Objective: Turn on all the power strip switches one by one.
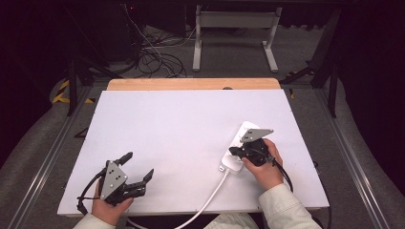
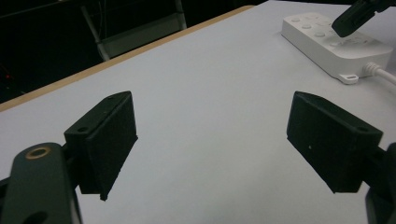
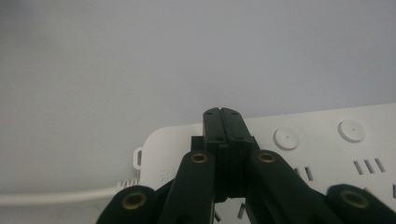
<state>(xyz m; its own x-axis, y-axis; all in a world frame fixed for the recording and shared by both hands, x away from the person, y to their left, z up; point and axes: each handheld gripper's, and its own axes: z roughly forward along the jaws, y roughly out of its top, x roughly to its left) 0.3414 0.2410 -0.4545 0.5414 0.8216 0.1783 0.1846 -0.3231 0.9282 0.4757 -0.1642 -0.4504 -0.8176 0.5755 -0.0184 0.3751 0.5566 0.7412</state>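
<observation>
White tabletop [image 1: 167, 143], dark room with cables behind. Power strip [image 1: 239, 143] directly under right gripper [image 1: 235, 151], jaws pressed together, nothing between, tips over the strip's cord end near round buttons [image 3: 286, 138]. Left gripper [image 1: 139, 167] well away, jaws wide apart, empty. Risk: off-centre push skates strip sideways or hits wrong button. Tip contact hidden by jaws; cord [image 1: 210, 195] runs off table's near edge.
</observation>
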